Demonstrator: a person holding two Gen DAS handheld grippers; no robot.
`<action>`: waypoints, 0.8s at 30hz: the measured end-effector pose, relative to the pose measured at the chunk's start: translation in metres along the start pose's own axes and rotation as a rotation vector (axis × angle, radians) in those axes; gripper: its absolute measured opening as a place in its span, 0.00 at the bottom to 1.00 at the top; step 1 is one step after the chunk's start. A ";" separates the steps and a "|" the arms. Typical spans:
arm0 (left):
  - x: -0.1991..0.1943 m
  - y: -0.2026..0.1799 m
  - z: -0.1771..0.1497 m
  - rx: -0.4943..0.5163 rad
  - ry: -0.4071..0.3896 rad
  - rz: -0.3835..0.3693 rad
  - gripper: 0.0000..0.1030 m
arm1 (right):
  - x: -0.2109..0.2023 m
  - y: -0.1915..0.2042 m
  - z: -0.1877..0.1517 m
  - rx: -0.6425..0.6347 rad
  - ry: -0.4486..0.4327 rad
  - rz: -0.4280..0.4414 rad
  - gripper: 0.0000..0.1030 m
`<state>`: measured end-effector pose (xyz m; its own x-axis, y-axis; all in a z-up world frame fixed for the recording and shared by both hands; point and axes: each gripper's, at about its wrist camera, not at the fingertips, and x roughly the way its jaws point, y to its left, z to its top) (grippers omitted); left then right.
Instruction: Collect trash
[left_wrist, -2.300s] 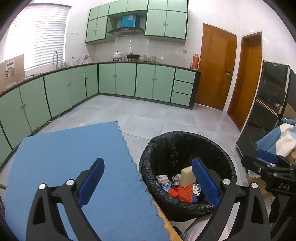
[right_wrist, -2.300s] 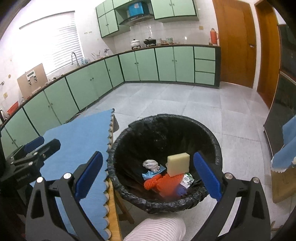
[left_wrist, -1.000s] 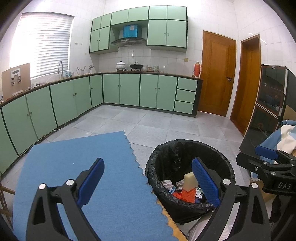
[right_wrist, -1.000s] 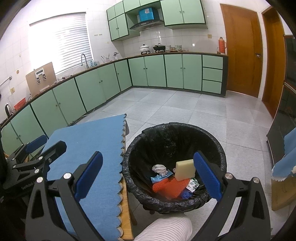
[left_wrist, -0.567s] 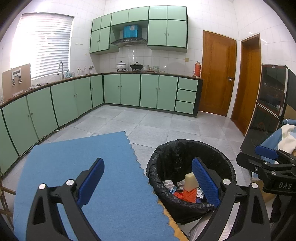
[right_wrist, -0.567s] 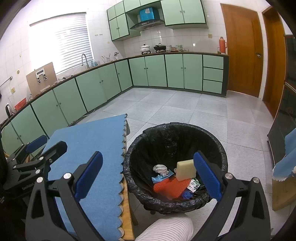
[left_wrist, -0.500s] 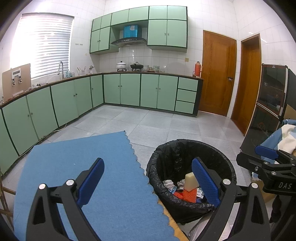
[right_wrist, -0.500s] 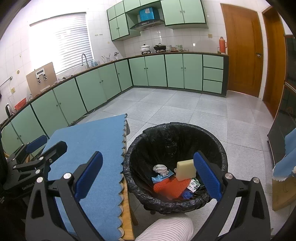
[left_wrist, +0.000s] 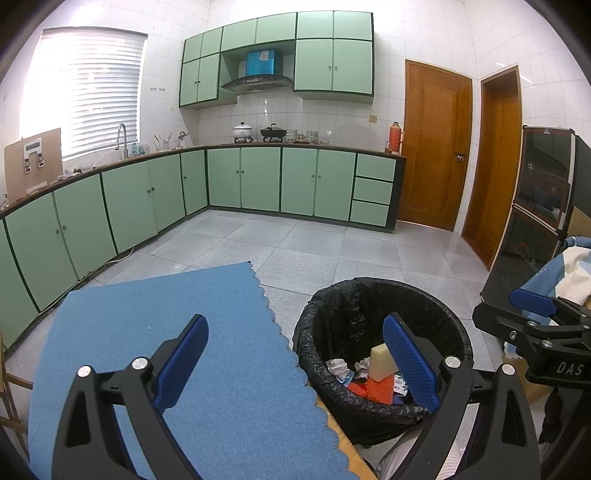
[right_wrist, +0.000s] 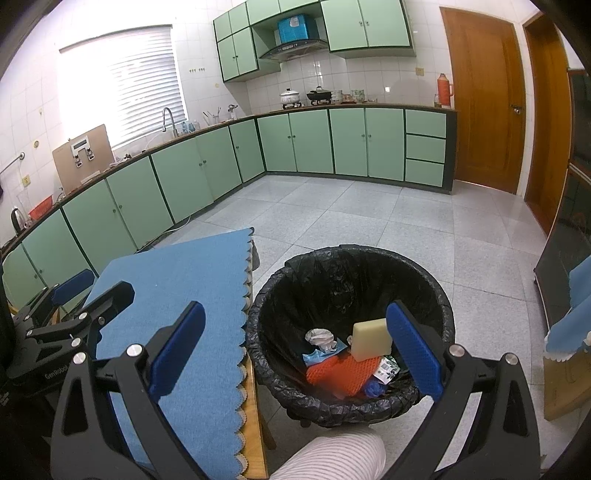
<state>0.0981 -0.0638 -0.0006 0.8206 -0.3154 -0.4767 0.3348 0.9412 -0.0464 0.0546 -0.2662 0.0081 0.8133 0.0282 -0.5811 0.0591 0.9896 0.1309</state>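
Both wrist views look down-forward, sharing the bin and blue mat.

The right gripper stood with its jaws spread wide and nothing between them, above the edge of the blue mat and the black-lined trash bin. Inside the bin lay a yellow sponge, an orange mesh piece and crumpled paper. The left gripper showed at the frame's left, over the mat.

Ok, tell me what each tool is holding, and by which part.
Nothing. The left tool and right tool are both open and empty; the trash lies in the bin.
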 end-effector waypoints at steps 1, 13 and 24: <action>0.000 0.001 0.000 0.001 0.000 0.000 0.91 | 0.000 0.000 0.000 0.000 0.001 0.000 0.93; 0.000 0.000 0.000 0.001 0.000 0.001 0.91 | 0.001 0.000 0.000 0.001 0.002 0.000 0.93; 0.000 0.000 0.000 0.001 0.000 0.002 0.91 | 0.001 0.002 0.001 0.002 0.003 0.000 0.93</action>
<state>0.0977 -0.0641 -0.0004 0.8213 -0.3135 -0.4766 0.3336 0.9417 -0.0444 0.0562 -0.2645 0.0091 0.8117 0.0290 -0.5834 0.0602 0.9893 0.1330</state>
